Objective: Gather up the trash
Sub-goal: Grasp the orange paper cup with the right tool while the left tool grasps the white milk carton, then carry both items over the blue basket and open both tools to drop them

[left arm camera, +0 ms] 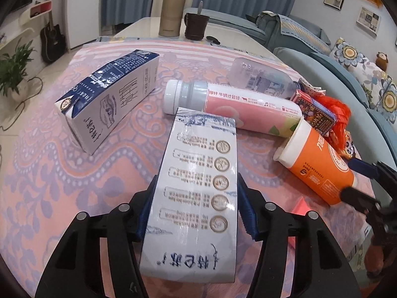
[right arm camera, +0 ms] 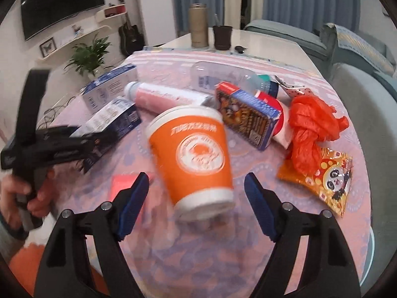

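My left gripper point(left arm camera: 196, 206) is shut on a white and blue milk carton point(left arm camera: 196, 186), held just above the pink patterned tablecloth point(left arm camera: 74, 173); the carton also shows in the right wrist view point(right arm camera: 111, 121). My right gripper point(right arm camera: 197, 191) is open, its blue pads either side of an orange paper cup point(right arm camera: 196, 149) lying on its side, not touching it. The cup also shows in the left wrist view point(left arm camera: 320, 166). Other trash on the table: a second milk carton point(left arm camera: 109, 99), a pink bottle point(left arm camera: 230, 109), a clear bottle point(left arm camera: 260, 77), a small box point(right arm camera: 248, 116), an orange plastic bag point(right arm camera: 310, 126), a snack wrapper point(right arm camera: 322, 176).
A gold thermos point(left arm camera: 172, 12) and a dark mug point(left arm camera: 196, 26) stand at the table's far end. A blue-grey sofa point(left arm camera: 335, 74) runs along the right side. A pink slip point(right arm camera: 121, 183) lies by my right gripper's left finger. A guitar and a plant stand at the left.
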Demonstrator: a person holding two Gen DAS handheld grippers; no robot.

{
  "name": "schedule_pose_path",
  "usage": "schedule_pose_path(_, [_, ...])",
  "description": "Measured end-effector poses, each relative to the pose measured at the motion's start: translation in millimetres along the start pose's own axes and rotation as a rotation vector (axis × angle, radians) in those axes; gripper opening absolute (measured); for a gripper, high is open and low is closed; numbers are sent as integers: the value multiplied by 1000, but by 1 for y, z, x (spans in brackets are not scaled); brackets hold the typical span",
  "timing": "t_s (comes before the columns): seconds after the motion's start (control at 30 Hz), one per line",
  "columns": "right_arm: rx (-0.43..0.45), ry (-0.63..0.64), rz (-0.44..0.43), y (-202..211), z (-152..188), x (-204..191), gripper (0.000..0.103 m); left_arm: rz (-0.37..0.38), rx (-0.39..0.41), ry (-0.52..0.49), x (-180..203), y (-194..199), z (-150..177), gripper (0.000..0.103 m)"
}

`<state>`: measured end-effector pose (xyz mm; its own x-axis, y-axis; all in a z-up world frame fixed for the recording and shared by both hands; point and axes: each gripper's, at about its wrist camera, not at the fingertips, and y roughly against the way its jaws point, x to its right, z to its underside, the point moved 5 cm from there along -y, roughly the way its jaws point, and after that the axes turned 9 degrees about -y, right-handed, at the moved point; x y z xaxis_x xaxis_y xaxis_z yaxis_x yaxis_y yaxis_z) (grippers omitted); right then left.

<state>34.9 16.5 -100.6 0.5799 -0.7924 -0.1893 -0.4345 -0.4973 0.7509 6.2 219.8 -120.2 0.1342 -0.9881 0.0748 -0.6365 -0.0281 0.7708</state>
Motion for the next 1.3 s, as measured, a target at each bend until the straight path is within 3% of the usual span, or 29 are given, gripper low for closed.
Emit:
schedule_pose_path(0.27, [-61,-16,-39,-31,-6,2,80,-53,-11,-35,8,-5,-5,54])
schedule_pose_path(0.3, [-65,-5,-39,-32,-5,-1,68,-49,-3,-35,8,-4,-5,54])
schedule_pose_path(0.33, [-62,13,-40,-30,-4,-4,68,-34,9,-32,9,-2,-5,54])
schedule_pose_path(0.5, [6,43,-10,-9,2,-5,66,11,102,-54,26,23,-16,54])
schedule_pose_path(0.67, [111,-46,39,40,-1,23,66,73,195,-103,63,54,-42,54])
schedule_pose_path(0.83, [240,-169,131,106,-3,78,66,181,288,-167,131,77,-78,54])
schedule_pose_path(0.93, [300,-239,197,138,1,113,66,311,323,-200,184,83,-91,54])
schedule_pose_path(1.0, [338,-289,255,161,8,141,66,354,343,-250,221,85,-96,54])
schedule_pose_path(1.13, [383,-416,370,199,34,205,66,436,333,-332,291,78,-109,54])
schedule_pose_path(1.3, [363,-587,472,210,81,276,66,505,276,-421,367,47,-112,54])
